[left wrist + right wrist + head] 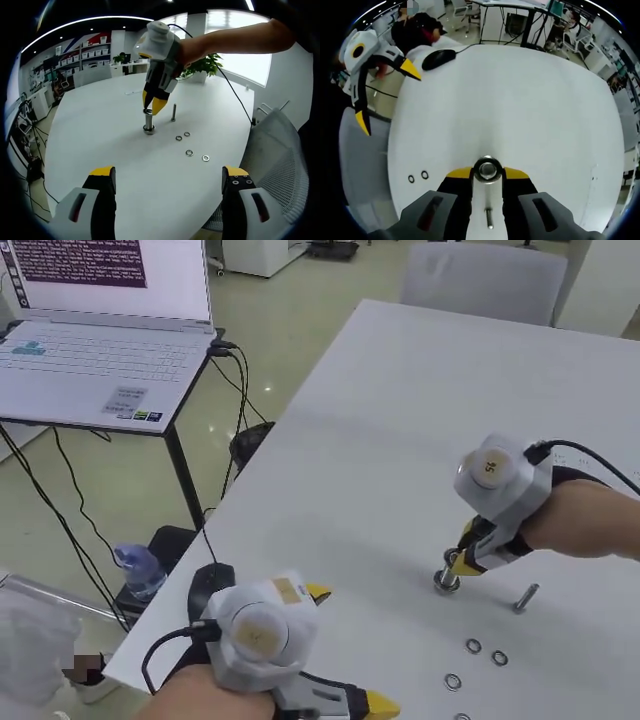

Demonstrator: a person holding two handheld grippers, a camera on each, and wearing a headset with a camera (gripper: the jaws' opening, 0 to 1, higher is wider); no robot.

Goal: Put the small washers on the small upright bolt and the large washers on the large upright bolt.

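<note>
Left gripper spread; right gripper over large bolt, grip unclear; one small bolt, four loose washers.

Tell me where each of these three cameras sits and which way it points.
Head view: on the person's headset, looking down at the table; both arms show, holding the left gripper and right gripper.
Left gripper view: on the left gripper, looking across the table at the right gripper over the large bolt; its own open jaws show.
Right gripper view: on the right gripper, looking down onto the large bolt between its jaws.
Shared: all three see that bolt and washers.
</note>
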